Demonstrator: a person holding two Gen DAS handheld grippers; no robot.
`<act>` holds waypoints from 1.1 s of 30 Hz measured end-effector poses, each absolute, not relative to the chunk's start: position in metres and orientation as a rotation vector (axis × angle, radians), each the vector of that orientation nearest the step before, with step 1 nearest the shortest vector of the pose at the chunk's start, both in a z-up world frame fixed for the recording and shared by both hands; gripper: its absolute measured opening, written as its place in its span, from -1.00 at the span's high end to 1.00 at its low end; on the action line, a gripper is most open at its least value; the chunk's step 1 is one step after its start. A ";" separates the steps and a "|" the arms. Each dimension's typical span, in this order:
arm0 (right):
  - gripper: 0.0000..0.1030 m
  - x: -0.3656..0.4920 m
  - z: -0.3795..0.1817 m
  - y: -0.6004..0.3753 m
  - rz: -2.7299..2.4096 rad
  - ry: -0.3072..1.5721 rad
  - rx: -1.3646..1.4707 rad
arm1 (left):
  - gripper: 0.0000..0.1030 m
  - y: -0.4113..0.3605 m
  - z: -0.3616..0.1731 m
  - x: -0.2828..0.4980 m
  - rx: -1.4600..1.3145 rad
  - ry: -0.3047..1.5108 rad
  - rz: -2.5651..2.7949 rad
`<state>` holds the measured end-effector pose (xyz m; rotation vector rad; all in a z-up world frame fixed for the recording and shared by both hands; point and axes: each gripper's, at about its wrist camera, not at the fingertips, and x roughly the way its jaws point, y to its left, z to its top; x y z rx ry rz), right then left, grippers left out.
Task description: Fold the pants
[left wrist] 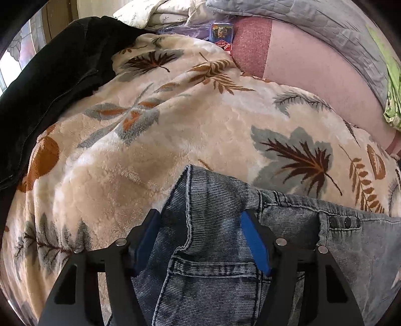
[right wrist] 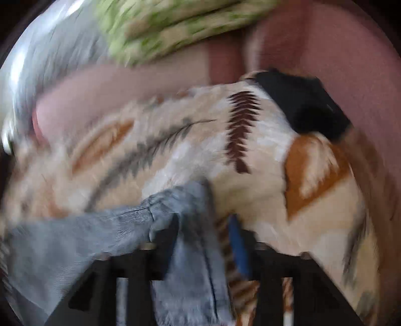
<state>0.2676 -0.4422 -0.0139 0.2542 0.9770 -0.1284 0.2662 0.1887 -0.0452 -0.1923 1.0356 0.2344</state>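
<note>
Grey-blue denim pants (left wrist: 213, 263) lie on a cream leaf-print blanket (left wrist: 175, 125), waistband corner pointing away and snap buttons off to the right. My left gripper (left wrist: 200, 215) straddles the waistband area, and its blue pads (left wrist: 253, 240) stand wide apart with flat denim between them. The right wrist view is blurred by motion. There, a bunched edge of the pants (right wrist: 180, 200) drapes over the left finger of my right gripper (right wrist: 203, 220). The blanket (right wrist: 263, 175) shows between that denim and the blue right pad (right wrist: 238, 248), so the jaws are apart.
A black zippered garment (left wrist: 57, 82) lies at the blanket's left edge. A pink sheet (left wrist: 313, 75), a grey quilt (left wrist: 313, 22), a green patterned cloth (left wrist: 393, 100) and a small printed box (left wrist: 221, 36) lie beyond. A black item (right wrist: 305, 105) sits on the blanket.
</note>
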 end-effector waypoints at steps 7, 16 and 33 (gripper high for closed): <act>0.26 0.236 -0.050 -0.429 -0.017 1.190 0.201 | -0.46 0.193 -0.051 0.266 -0.213 1.020 0.248; 0.37 0.206 -0.041 -0.416 -0.072 1.234 0.000 | -0.51 0.194 -0.052 0.269 -0.220 1.033 0.258; -0.33 0.323 -0.040 -0.425 -0.007 1.106 0.340 | -0.44 0.209 -0.040 0.285 -0.340 1.035 0.145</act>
